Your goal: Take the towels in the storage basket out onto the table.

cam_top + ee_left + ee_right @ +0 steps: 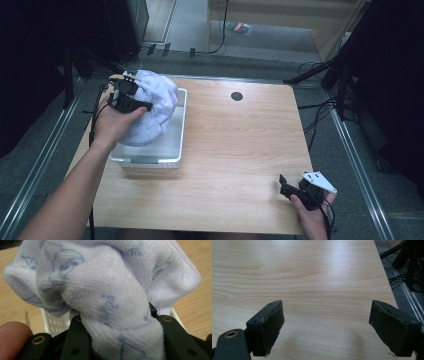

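Observation:
A white towel with blue print (pixel 152 107) hangs bunched over a white perforated basket (pixel 175 161) at the table's left. My left gripper (pixel 134 101) is shut on the towel (pixel 110 290), holding it above the basket; the left gripper view has the cloth squeezed between both jaws, with the basket wall (pixel 53 325) behind it. My right gripper (pixel 286 186) rests near the table's front right corner. Its jaws stand wide open (pixel 325 322) over bare wood, nothing between them.
The wooden table (pixel 240 145) has a round cable hole (pixel 236 96) near its back edge. Metal rails run along the floor on both sides. Dark stands and cables (pixel 345 95) crowd the right side; the table's right edge (pixel 387 285) is close to my right gripper.

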A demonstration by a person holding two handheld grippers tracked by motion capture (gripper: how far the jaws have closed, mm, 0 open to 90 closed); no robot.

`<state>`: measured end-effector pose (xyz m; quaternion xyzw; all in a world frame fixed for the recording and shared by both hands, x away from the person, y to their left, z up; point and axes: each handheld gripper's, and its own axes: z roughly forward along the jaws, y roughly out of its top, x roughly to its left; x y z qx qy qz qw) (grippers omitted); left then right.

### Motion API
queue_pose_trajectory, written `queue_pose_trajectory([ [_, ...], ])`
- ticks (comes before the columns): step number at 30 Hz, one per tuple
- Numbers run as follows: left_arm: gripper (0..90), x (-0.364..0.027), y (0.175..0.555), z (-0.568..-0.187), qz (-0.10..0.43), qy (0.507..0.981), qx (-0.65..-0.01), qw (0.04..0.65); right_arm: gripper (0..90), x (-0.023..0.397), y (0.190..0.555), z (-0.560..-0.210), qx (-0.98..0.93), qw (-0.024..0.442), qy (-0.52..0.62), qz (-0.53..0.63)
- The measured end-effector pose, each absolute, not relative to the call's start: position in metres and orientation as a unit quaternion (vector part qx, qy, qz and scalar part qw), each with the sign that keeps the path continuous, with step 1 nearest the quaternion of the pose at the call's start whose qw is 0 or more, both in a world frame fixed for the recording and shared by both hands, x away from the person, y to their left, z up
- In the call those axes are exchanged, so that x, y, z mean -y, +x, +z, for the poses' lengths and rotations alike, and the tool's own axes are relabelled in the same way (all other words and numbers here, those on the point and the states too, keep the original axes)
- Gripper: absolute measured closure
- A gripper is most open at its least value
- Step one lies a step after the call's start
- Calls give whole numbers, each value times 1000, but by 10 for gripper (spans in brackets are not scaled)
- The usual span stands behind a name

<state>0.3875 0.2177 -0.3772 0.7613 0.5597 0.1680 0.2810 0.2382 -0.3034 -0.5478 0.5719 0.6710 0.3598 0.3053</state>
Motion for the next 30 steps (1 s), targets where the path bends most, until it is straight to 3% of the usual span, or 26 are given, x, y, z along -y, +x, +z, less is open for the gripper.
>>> queue_pose_trajectory([
  [18, 639, -193, 388, -350, 176, 770, -532, 305, 134, 303, 233, -547, -657, 323, 565, 380],
  [30, 637, -151, 393, -339, 170, 789, -503, 310, 135, 304, 234, -547, -658, 323, 566, 378],
])
